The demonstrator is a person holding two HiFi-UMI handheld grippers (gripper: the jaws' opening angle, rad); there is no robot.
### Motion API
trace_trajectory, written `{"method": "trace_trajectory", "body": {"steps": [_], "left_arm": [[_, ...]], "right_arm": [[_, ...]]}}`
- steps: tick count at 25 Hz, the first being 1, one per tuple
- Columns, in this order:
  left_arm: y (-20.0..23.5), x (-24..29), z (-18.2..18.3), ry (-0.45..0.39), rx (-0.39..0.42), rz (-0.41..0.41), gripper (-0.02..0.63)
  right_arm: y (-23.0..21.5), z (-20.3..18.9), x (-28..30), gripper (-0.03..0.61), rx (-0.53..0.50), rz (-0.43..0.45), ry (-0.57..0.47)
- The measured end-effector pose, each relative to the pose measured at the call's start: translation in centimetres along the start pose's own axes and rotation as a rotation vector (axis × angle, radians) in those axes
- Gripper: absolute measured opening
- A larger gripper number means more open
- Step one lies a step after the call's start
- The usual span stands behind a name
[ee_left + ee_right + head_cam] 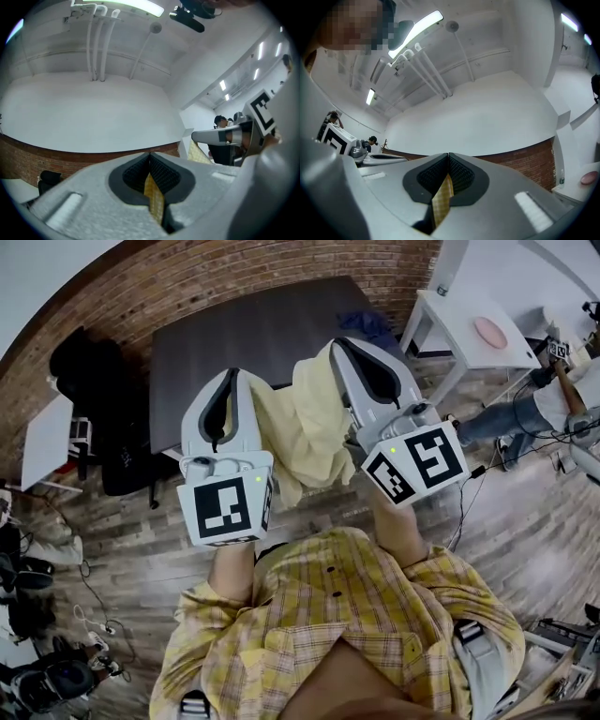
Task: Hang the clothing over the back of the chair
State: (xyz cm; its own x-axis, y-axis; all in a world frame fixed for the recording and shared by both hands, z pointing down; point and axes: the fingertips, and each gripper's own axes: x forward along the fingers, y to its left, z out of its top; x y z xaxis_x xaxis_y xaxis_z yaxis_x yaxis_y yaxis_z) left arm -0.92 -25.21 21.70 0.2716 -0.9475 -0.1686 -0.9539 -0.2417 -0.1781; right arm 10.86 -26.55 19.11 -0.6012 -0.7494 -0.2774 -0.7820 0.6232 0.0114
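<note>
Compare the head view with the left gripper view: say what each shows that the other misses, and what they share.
Head view only: the dark grey table, the white side table with its round pink plate, the wooden floor. Left gripper view only: the ceiling strip light, white pipes, and the left gripper with jaws shut on a yellow fold. Both: the pale yellow cloth garment, the red brick wall, the right gripper.

Pale yellow, fine-checked clothing (309,423). Light grey left tongs (232,381) and right tongs (342,345), black ribbed pads. Dark grey counter (253,329). Red-brown brick wall (141,287). Yellow plaid shirt (375,615) on person.
</note>
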Motion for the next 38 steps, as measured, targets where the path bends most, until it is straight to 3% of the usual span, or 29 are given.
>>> {"method": "trace_trajectory", "body": {"steps": [6, 20, 38], "left_arm": [[0.4, 1.0, 0.8, -0.009, 0.001, 0.027, 0.005], [2.6, 6.3, 0.5, -0.048, 0.013, -0.039, 0.005], [5.9, 11.2, 0.9, -0.029, 0.022, -0.020, 0.005]], "right_arm": [[-0.4, 0.7, 0.8, 0.011, 0.002, 0.020, -0.029], [-2.5, 0.7, 6.2, 0.011, -0.066, -0.019, -0.033], [-4.7, 1.3, 12.1, 0.011, -0.120, -0.031, -0.030]]}}
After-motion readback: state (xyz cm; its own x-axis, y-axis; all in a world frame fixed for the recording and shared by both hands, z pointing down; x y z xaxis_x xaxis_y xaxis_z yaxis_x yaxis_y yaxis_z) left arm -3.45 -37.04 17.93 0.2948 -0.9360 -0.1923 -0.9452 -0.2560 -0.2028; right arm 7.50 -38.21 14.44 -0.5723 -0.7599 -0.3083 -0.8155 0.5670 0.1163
